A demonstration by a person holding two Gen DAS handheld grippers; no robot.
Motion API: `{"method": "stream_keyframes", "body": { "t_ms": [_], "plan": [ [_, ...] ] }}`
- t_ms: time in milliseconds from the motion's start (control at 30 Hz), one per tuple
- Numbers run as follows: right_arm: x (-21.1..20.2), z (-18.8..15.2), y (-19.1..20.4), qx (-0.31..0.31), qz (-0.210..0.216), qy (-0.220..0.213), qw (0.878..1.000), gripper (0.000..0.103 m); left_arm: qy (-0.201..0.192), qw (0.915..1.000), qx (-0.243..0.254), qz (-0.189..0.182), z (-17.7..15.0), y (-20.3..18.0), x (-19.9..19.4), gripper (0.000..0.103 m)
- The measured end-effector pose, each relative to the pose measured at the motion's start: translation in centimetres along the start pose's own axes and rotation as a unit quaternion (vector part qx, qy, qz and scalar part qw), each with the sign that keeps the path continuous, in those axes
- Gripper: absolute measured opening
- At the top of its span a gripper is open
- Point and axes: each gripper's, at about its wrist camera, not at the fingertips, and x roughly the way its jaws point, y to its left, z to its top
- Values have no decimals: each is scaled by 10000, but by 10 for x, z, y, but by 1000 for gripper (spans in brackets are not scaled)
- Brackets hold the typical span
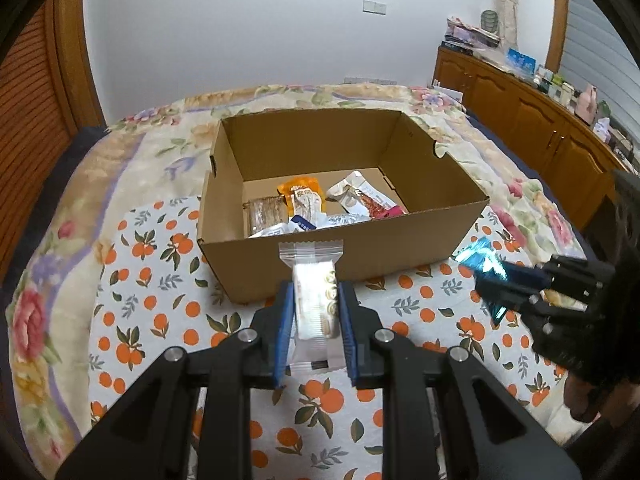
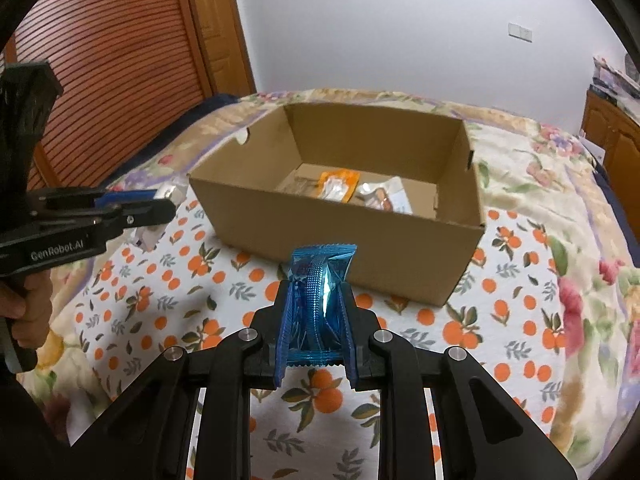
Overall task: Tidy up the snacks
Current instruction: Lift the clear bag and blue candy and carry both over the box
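Trouble, if it comes, will come at the near wall of the cardboard box [image 1: 344,256]: both packets hang short of it over the orange-print cloth [image 1: 160,280], and a packet carried too low would catch that rim and drop outside, by my guess. The slick wrappers could also slide in the pads. The left gripper [image 1: 316,312] is nearly closed, clamped on a clear-wrapped white snack [image 1: 314,296] that sticks out ahead of it. The right gripper [image 2: 316,316] is likewise pinched on a crinkled blue foil packet [image 2: 320,280]. Several snacks [image 1: 308,204] already lie on the box floor, toward its near side.
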Motion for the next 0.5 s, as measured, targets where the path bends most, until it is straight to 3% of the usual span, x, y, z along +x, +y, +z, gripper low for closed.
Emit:
{"method": "stream_keyframes", "body": {
  "t_ms": [500],
  "plan": [
    [-25,41,-28,90,-193,-371,9991,20,-491,9986,206,62,46,-1,-11,20]
  ]
}}
